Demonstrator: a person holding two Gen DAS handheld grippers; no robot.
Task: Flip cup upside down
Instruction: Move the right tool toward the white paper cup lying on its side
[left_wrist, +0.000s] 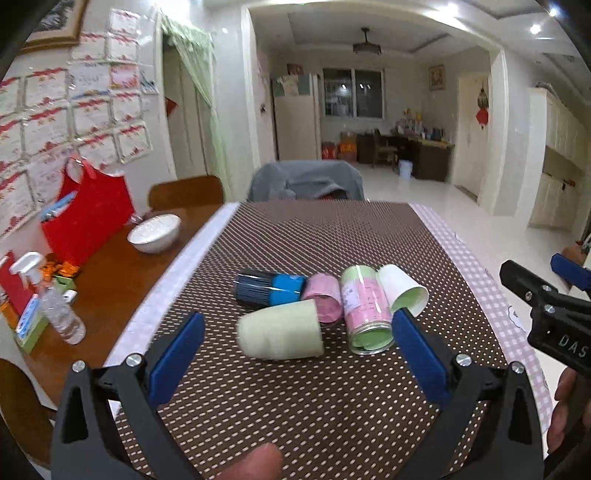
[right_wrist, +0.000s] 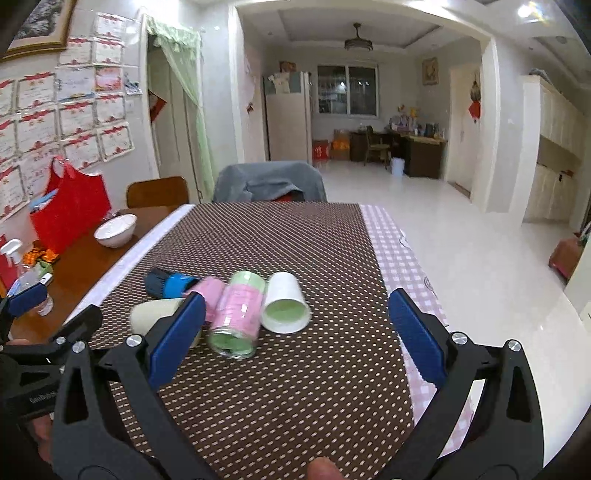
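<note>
Several cups lie on their sides on the brown dotted mat (left_wrist: 314, 398): a pale green cup (left_wrist: 280, 334), a blue and black cup (left_wrist: 269, 288), a small pink cup (left_wrist: 323, 297), a pink and green clear cup (left_wrist: 367, 310) and a white cup (left_wrist: 402, 290). My left gripper (left_wrist: 297, 360) is open and empty, with the pale green cup just ahead between its fingers. My right gripper (right_wrist: 297, 328) is open and empty above the mat, with the white cup (right_wrist: 284, 304) and the pink and green cup (right_wrist: 236, 317) ahead of it. The pale green cup (right_wrist: 155, 314) is partly hidden behind its left finger.
A white bowl (left_wrist: 154, 232), a red bag (left_wrist: 86, 218) and a spray bottle (left_wrist: 55, 302) stand on the wooden table at the left. A chair with a grey cloth (left_wrist: 306, 181) is at the far edge. The right gripper's body (left_wrist: 554, 317) shows at the right.
</note>
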